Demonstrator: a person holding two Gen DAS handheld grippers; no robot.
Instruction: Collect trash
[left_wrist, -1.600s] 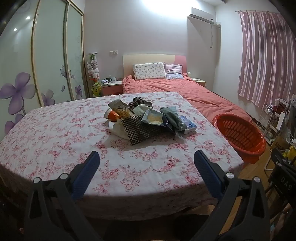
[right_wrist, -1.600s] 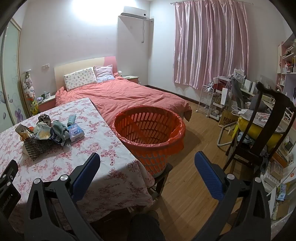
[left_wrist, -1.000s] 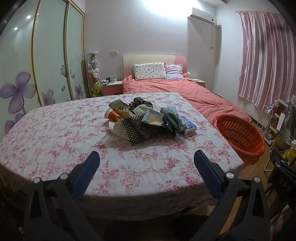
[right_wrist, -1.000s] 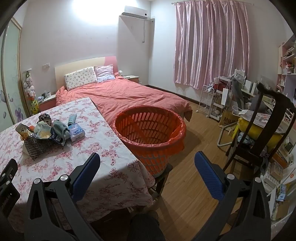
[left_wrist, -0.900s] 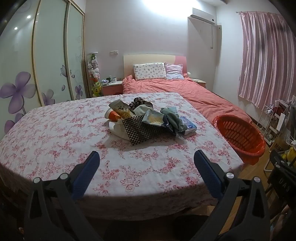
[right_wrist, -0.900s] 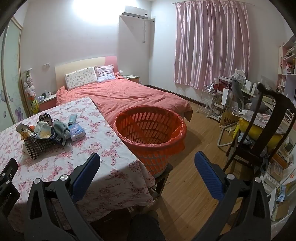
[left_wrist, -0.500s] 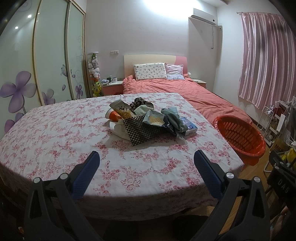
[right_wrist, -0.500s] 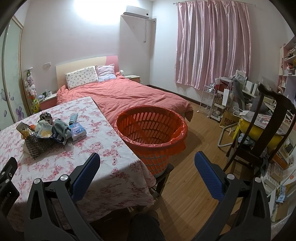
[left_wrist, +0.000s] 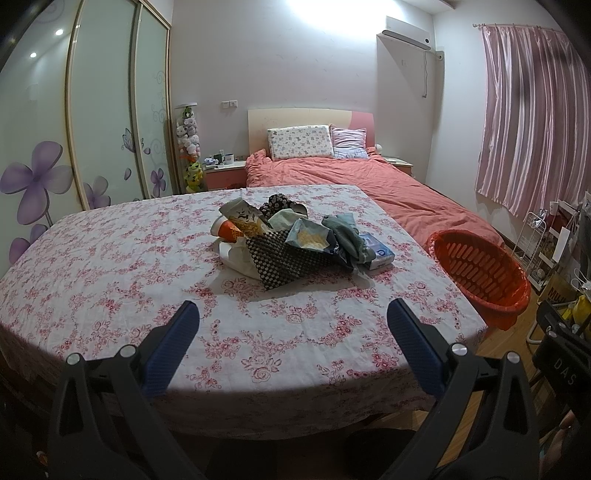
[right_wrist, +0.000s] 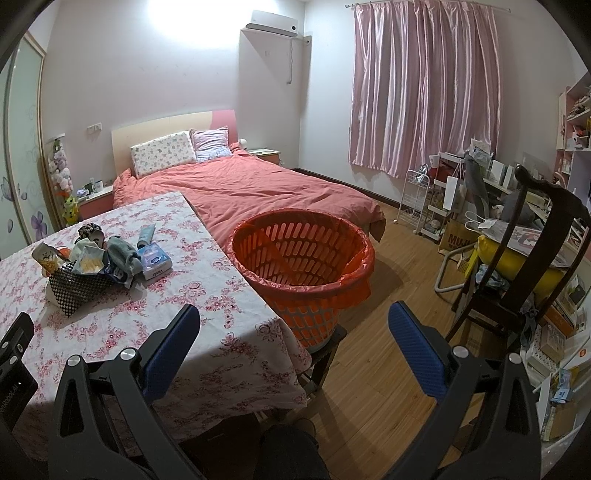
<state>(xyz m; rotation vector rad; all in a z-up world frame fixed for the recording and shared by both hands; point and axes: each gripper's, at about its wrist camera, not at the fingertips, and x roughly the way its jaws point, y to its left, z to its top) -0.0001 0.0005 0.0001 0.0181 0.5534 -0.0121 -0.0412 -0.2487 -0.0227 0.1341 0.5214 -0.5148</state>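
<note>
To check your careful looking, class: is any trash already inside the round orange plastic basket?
No: in the right wrist view the round orange plastic basket shows only its slotted walls and liner, nothing inside.

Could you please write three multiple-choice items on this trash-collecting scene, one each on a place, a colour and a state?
1. Where is the basket?
A. on the bed
B. beside the table's edge
C. on the table

2. What colour is it?
A. orange-red
B. green
C. white

3. How are the grippers?
A. both open
B. both shut
C. one holding trash

Key: 1 B, it stands by the floral table; 2 A, its slotted wall is orange-red; 3 A, left gripper and right gripper gape, and the trash pile lies untouched.
</note>
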